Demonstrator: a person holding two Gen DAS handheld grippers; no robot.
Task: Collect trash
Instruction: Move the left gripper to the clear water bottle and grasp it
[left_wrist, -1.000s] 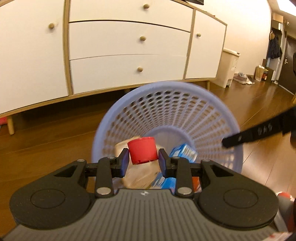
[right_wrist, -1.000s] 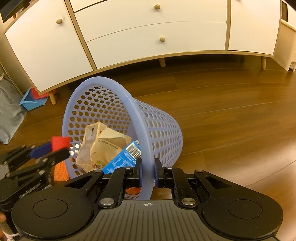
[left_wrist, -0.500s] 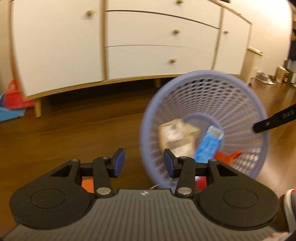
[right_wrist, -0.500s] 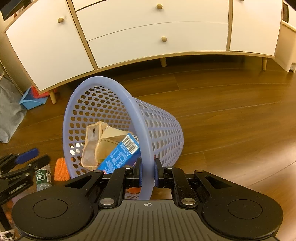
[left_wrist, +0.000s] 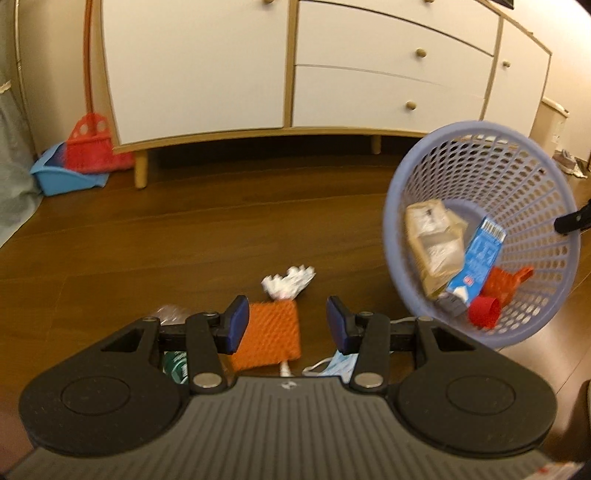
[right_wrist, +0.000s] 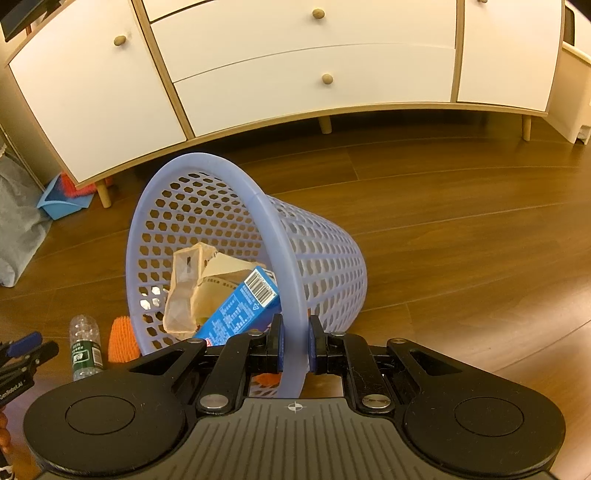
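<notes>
left wrist: red cap (left_wrist: 484, 312) now in basket (left_wrist: 402, 288); left jaws released, right jaws grasping basket rim.

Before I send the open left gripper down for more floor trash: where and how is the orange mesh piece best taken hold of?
The orange mesh piece lies flat on the wood floor, right ahead of the open left gripper. It looks thin and soft, so I'd come straight down from above and pinch across its two side edges near the middle, probably bunching it up between the jaws, clear of the crumpled white tissue at its far end.

lilac perforated basket (right_wrist: 325, 266), red cap (left_wrist: 484, 312), orange mesh (left_wrist: 267, 334)
</notes>
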